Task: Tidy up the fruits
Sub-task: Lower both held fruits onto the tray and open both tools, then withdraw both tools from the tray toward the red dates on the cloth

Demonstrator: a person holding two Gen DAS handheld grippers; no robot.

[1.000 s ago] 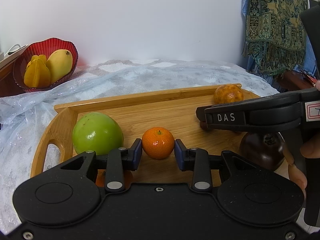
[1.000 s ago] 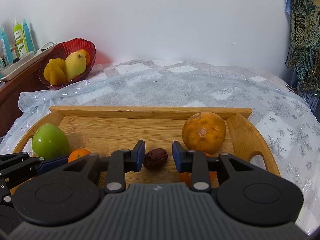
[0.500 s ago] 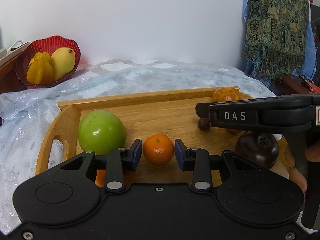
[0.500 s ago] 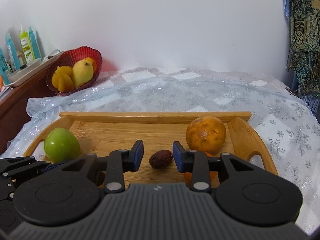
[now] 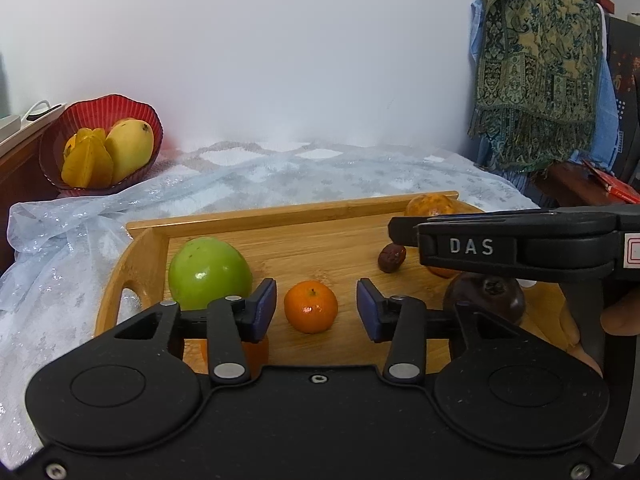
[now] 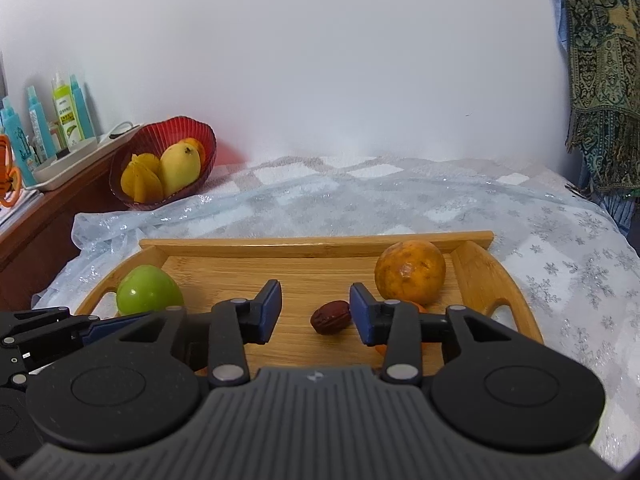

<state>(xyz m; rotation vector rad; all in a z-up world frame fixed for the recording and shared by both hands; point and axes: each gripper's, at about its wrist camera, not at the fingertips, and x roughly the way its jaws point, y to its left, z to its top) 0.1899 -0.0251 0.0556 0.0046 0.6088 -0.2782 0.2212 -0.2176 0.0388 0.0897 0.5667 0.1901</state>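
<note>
Presently we noted the left gripper (image 5: 316,304) standing apart, its jaws having just been opening; the small mandarin (image 5: 311,306) sat on the tray floor between the blue pads (image 5: 264,308), touched by neither. Our right gripper (image 6: 315,307) was likewise parted, jaws just opening as well, with the dark red date (image 6: 331,317) lying between them, close to the right-hand pad but, as far as we could tell, not pressed.

Outward from the left gripper we logged a green apple (image 5: 209,273) just beside the left pad, and a dark round fruit (image 5: 486,302) at the right, partly hidden behind the other gripper's body. Beyond the right gripper a mottled orange fruit (image 6: 410,271) rested near the far right corner. All lay in the wooden tray (image 6: 316,246), which sat on a bed covered with a pale sparkly cloth (image 6: 400,200).

Farther back at the left, a red bowl (image 6: 168,136) held a mango (image 6: 180,166) and a starfruit (image 6: 142,184). A patterned scarf (image 5: 540,68) hung at the right.
</note>
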